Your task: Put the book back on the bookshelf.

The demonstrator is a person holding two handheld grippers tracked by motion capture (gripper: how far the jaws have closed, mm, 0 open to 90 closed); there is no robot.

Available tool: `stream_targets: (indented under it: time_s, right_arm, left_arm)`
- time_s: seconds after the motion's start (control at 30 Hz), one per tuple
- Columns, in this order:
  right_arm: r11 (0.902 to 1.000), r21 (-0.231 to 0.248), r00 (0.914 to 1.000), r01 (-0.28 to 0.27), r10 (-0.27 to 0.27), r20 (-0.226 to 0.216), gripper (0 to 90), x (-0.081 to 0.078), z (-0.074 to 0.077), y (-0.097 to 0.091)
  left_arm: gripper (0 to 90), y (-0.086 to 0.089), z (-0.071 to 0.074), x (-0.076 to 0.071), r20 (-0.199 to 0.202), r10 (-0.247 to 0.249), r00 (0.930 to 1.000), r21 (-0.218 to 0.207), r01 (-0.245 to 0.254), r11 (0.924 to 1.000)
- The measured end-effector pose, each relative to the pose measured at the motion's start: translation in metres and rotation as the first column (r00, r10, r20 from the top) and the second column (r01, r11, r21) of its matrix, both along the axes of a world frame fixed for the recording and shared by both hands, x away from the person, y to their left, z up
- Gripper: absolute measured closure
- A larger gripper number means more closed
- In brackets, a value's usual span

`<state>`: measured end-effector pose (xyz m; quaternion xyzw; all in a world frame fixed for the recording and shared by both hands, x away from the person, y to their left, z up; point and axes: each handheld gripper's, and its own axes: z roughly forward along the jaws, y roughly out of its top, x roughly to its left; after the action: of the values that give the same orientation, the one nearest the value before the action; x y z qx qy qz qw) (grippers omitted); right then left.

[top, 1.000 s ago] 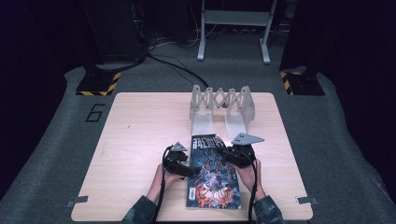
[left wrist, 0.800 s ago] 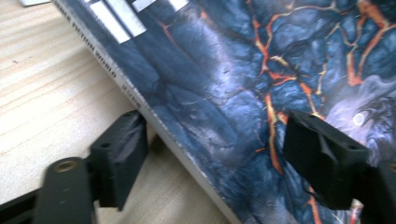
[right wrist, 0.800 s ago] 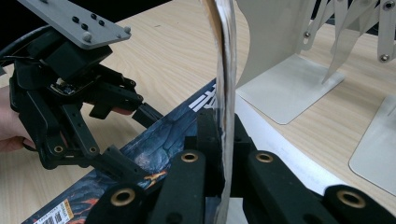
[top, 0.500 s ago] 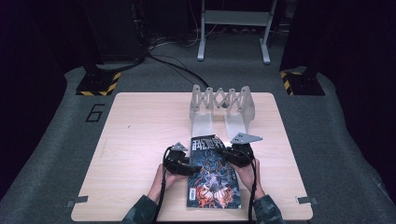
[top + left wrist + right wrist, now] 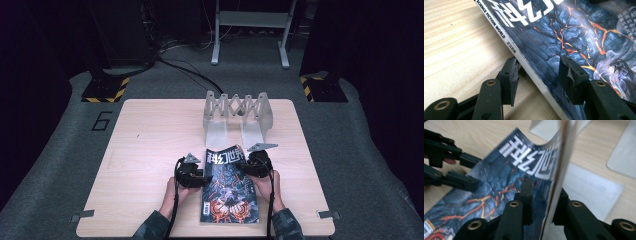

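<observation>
A dark magazine (image 5: pixel 227 192) with white title lettering lies on the wooden table (image 5: pixel 150 150) near the front edge. My left gripper (image 5: pixel 202 177) sits at its left side. In the left gripper view the jaws straddle the spine of the magazine (image 5: pixel 574 32), and the left gripper (image 5: pixel 540 75) has just been closing, with gaps still showing at both pads. My right gripper (image 5: pixel 247 167) is at the upper right edge. There the magazine (image 5: pixel 506 172) curls upward between the jaws of the right gripper (image 5: pixel 542 197), which have just been opening and stand slightly apart from the paper.
A grey folding rack (image 5: pixel 238 112) with two flat plates stands at the back middle of the table, just beyond the magazine. Bare wood stretches to the left. Black stands with yellow-striped feet (image 5: pixel 102 92) and a metal frame (image 5: pixel 250 30) are on the floor behind.
My right hand has come down a little with the magazine's right edge. The left hand has stayed at the spine.
</observation>
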<state>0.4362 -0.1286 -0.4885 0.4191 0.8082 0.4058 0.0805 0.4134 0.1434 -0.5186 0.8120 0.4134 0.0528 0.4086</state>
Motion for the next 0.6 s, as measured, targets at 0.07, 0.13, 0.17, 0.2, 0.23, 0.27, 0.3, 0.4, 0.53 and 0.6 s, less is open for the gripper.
stream_targets:
  time_s: [0.07, 0.13, 0.17, 0.2, 0.23, 0.27, 0.3, 0.4, 0.53, 0.6]
  right_arm:
    - [0.9998, -0.007, 0.9995, 0.017, -0.017, -0.027, 71.5, 0.0, -0.003, -0.003]
    - [0.9997, -0.016, 0.9991, 0.02, -0.021, -0.038, 70.2, 0.0, -0.005, -0.005]
    - [0.9989, -0.025, 0.9978, 0.04, -0.041, -0.052, 68.0, -0.002, -0.007, -0.009]
    - [0.9986, -0.033, 0.9977, 0.042, -0.044, -0.051, 66.2, -0.002, -0.008, -0.011]
    - [0.9978, -0.037, 0.9956, 0.055, -0.058, -0.073, 64.8, -0.003, -0.008, -0.013]
    - [0.9975, -0.033, 0.9948, 0.062, -0.065, -0.078, 64.2, -0.004, -0.01, -0.017]
    - [0.9974, -0.03, 0.9936, 0.066, -0.069, -0.089, 63.6, -0.004, -0.011, -0.02]
    - [0.9973, -0.023, 0.9909, 0.07, -0.072, -0.114, 63.4, -0.006, -0.016, -0.026]
    - [0.9976, -0.035, 0.992, 0.06, -0.064, -0.109, 64.4, -0.007, -0.017, -0.025]
    - [0.997, -0.061, 0.9951, 0.046, -0.051, -0.084, 65.4, -0.006, -0.017, -0.024]
  left_arm:
    - [52.3, 0.0, 0.0, 0.0, 0.003, -0.001, 1.0, -0.004, 0.001, 1.0]
    - [52.6, 0.0, 0.0, 0.0, 0.004, 0.0, 1.0, -0.005, 0.0, 1.0]
    - [52.7, 0.0, 0.0, 0.0, 0.001, 0.001, 1.0, -0.005, -0.001, 1.0]
    - [52.7, 0.001, 0.0, 0.0, -0.002, -0.001, 1.0, -0.006, 0.001, 1.0]
    - [52.8, 0.001, 0.0, 0.0, -0.008, -0.007, 0.9999, -0.004, 0.007, 1.0]
    - [52.8, 0.001, 0.0, 0.0, -0.003, -0.003, 1.0, -0.006, 0.003, 1.0]
    - [52.9, 0.001, 0.0, 0.0, -0.008, -0.008, 0.9999, -0.005, 0.008, 1.0]
    - [52.9, 0.001, 0.001, 0.001, -0.014, -0.011, 0.9998, 0.001, 0.011, 0.9999]
    - [50.8, 0.002, 0.003, 0.003, -0.03, -0.02, 0.9993, -0.002, 0.02, 0.9998]
    - [45.4, 0.003, 0.003, 0.007, -0.061, -0.056, 0.9966, -0.008, 0.056, 0.9984]
